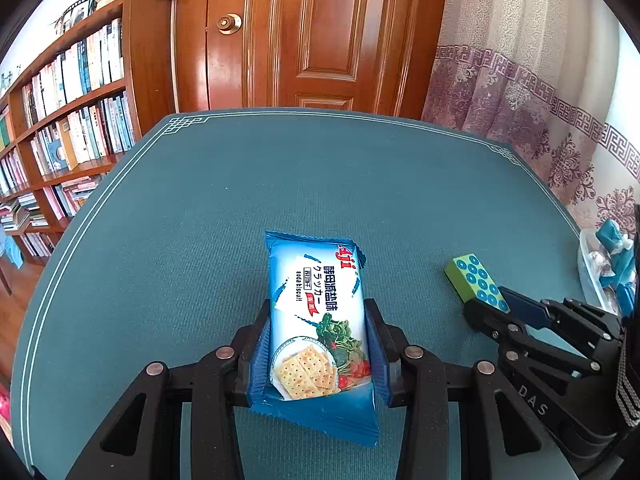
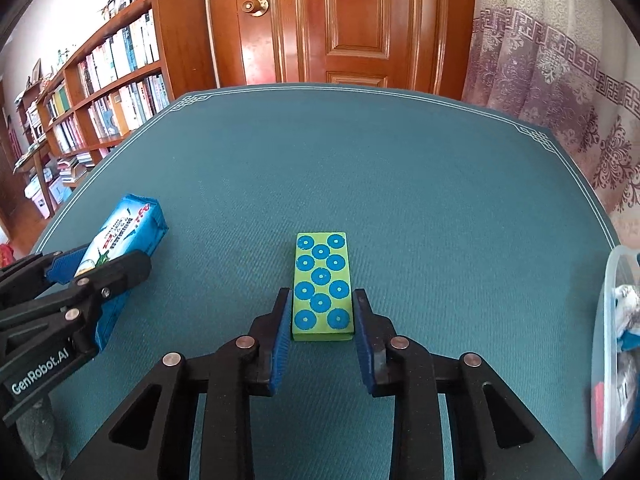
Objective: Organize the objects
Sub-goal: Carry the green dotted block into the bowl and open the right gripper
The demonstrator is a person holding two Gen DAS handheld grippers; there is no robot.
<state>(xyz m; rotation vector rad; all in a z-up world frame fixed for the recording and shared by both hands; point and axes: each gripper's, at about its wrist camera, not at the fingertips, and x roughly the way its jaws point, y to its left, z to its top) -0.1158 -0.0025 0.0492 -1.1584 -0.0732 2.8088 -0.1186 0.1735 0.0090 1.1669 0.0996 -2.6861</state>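
A blue soda biscuit packet (image 1: 320, 320) lies between the fingers of my left gripper (image 1: 318, 308), whose blue pads press both its long sides; it also shows in the right wrist view (image 2: 120, 240). A green block with blue circles (image 2: 323, 286) lies flat on the teal table. My right gripper (image 2: 322, 300) straddles the block's near end, with a thin gap on each side, so it is open. The block (image 1: 476, 282) and the right gripper (image 1: 500, 304) also show at the right of the left wrist view. The left gripper (image 2: 96, 264) shows at the left of the right wrist view.
A clear plastic bin (image 2: 616, 360) with wrapped items stands at the table's right edge, also in the left wrist view (image 1: 600, 272). The teal table cover (image 2: 360, 160) stretches far ahead. A bookshelf (image 1: 72, 120), a wooden door (image 1: 312, 32) and a curtain (image 1: 540, 100) stand beyond it.
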